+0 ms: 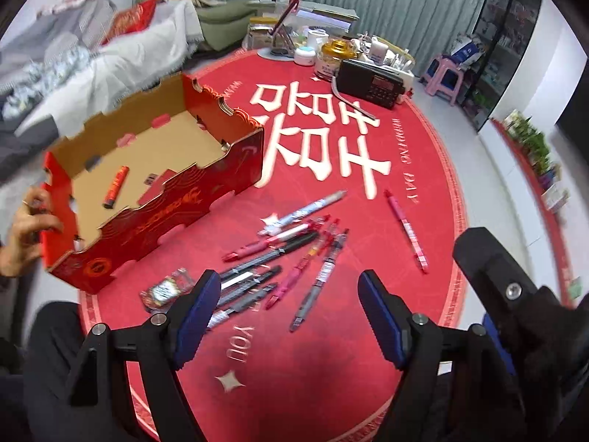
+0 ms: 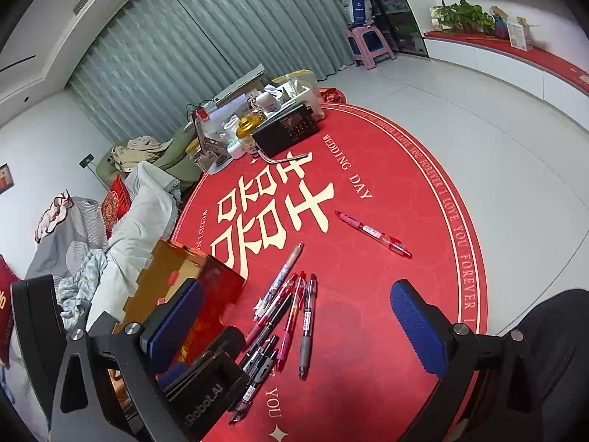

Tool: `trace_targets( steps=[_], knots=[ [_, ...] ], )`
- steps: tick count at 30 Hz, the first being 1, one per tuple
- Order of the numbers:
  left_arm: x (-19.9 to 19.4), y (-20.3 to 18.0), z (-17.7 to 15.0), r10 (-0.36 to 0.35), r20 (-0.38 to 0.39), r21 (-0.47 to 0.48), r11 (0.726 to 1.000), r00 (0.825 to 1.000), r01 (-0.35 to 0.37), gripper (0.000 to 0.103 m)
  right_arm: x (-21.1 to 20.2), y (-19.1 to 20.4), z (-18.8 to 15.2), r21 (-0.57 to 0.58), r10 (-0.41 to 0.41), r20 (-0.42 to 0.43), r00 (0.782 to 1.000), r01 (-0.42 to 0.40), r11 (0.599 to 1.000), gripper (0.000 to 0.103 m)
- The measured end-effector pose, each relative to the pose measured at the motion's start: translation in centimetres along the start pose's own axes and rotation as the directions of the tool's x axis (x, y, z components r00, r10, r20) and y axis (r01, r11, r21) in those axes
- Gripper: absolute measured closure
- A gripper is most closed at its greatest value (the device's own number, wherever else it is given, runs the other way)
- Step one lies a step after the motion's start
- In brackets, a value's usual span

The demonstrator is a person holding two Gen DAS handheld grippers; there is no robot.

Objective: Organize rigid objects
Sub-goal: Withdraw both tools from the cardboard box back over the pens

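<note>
Both grippers empty — left gripper [image 1: 289, 311] wide, right gripper [image 2: 296, 316] fully spread. Pen pile [image 1: 279, 258] sits at 4 o'clock of box [image 1: 158, 199]. Risk: pens overlap — pads snag two, or one rolls away.

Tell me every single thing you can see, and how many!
Box: one, red outside, brown inside, left on the mat.
Red tube: one, lying inside the box.
Pens: about ten, red, pink, black and grey, piled on the mat.
Pink pen: one, alone to the right.
Packet: one, red, near the box.
Radio: one, black, at the far edge among jars.
Mat: one, red, round.
Hand: one, bare, holding the box.
Left gripper: open, above the pens.
Right gripper: open, above the pens.
</note>
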State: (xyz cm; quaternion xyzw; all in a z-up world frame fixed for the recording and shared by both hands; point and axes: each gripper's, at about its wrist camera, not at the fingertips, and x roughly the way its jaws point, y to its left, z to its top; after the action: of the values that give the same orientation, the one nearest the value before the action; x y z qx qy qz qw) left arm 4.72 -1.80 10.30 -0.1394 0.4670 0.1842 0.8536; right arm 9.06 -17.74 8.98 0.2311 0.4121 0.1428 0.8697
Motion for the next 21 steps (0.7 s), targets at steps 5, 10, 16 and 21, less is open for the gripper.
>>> trace_targets(
  steps=[5,10,16,21],
  knots=[
    [0.2,0.0,-0.3,0.055,-0.038,0.036,0.998,0.998,-0.054,0.023,0.4,-1.0,-0.6,0.053,0.042,-0.022,0.999,-0.040,0.998,0.001],
    [-0.3,1.4,-1.1,-0.076,-0.042,-0.047,0.996,0.996,0.074,0.023,1.7,-2.0,0.1,0.013,-0.112,-0.041,0.993,0.113,0.994,0.001],
    [2.2,5.0,-2.1,-0.203,-0.118,-0.344,0.927,0.972,0.152,0.023,2.0,-2.0,-0.4,-0.007,-0.150,-0.057,0.987,0.150,0.989,0.001],
    [2.9,6.8,-2.3,-0.283,-0.074,-0.469,0.856,0.956,0.217,0.022,2.6,-1.4,-1.0,0.023,0.007,-0.114,0.994,-0.005,1.000,0.001]
  ],
)
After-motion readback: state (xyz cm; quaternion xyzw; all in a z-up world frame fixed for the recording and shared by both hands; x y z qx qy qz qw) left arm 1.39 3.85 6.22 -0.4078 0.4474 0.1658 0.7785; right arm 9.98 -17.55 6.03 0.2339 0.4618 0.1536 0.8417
